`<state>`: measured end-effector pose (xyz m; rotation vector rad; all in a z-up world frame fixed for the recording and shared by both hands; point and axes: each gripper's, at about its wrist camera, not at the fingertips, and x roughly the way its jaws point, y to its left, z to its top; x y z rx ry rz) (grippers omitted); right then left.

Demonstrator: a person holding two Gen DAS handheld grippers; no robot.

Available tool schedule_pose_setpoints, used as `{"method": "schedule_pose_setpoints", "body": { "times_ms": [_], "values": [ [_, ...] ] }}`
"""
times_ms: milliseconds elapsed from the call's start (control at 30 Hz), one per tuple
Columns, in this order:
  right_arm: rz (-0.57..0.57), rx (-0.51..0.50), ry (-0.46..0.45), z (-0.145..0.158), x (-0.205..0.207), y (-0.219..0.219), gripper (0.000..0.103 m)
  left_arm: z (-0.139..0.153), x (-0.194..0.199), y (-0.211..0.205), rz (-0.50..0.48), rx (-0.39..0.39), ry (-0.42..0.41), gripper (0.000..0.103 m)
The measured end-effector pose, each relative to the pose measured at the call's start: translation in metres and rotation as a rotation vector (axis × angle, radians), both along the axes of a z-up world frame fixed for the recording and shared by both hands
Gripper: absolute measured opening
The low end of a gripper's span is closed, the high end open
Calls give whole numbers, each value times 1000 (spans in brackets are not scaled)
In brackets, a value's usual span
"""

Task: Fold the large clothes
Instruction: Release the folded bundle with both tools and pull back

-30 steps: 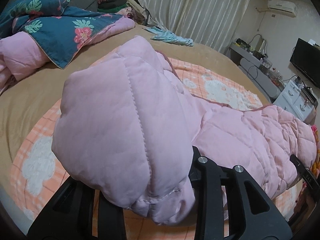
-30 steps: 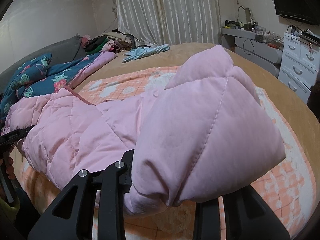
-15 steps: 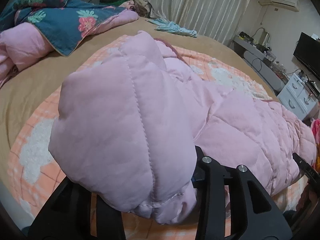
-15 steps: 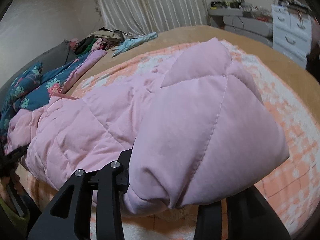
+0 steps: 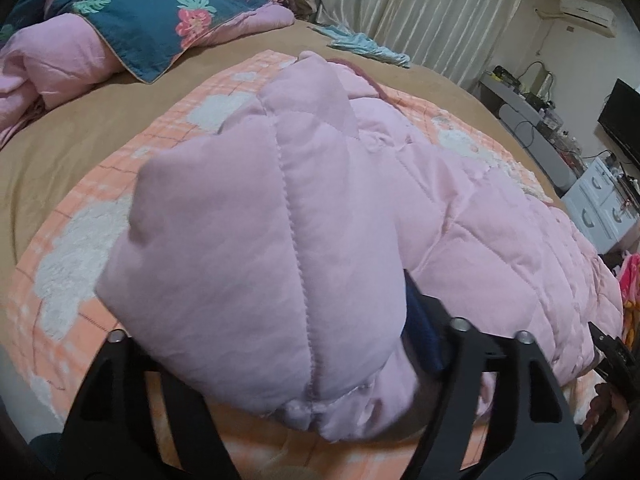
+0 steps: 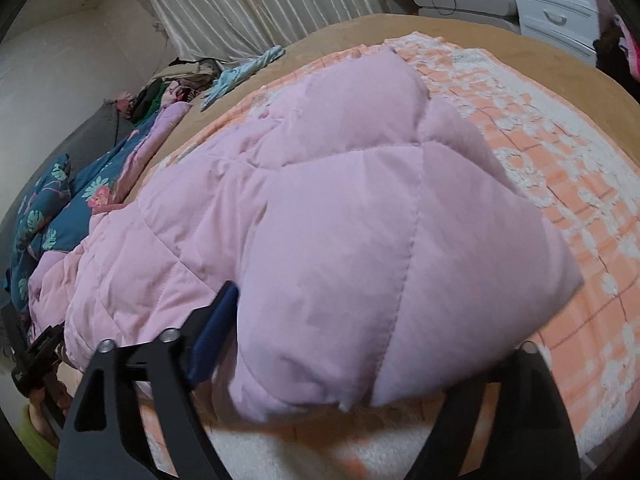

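The pink quilted jacket [image 5: 460, 216] is puffy, matte and soft, stitched into padded panels, and lies across an orange-and-white checked blanket [image 5: 80, 240] of fluffy pile on the tan bed [image 5: 60, 140]. The left gripper [image 5: 280, 364] is clamped on one bulging corner of it; the right gripper [image 6: 356, 344] is clamped on the other, each bunch hiding the fingertips. A floral teal quilt [image 5: 160, 12] lies far left, a pale blue garment [image 5: 360, 44] farther back, white drawers [image 6: 560, 4] on the right. Compared with a second ago, both cameras tilt lower and the jacket's far edge reaches further across the blanket.
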<state>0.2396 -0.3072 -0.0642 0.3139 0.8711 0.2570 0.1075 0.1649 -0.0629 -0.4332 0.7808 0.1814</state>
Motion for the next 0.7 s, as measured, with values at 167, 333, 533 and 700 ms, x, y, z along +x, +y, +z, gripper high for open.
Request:
{"method": "schedule_pose_setpoints", "body": {
  "times_ms": [167,333,533,700],
  "values": [
    [-7,-25,4,4,-14,-5,92,6,-15,6,24,-8,-5,88],
    [-34,-96,-30,19,-37,-9,98,22,-33,10,39,4,-29,94],
    [-53,-137,-125,51,-64,-17,99,50,-54,10,45,65,-72,94],
    [-39,-159,-236,87,-87,-12,99,77,-70,1,37,116,-124,94]
  ]
}}
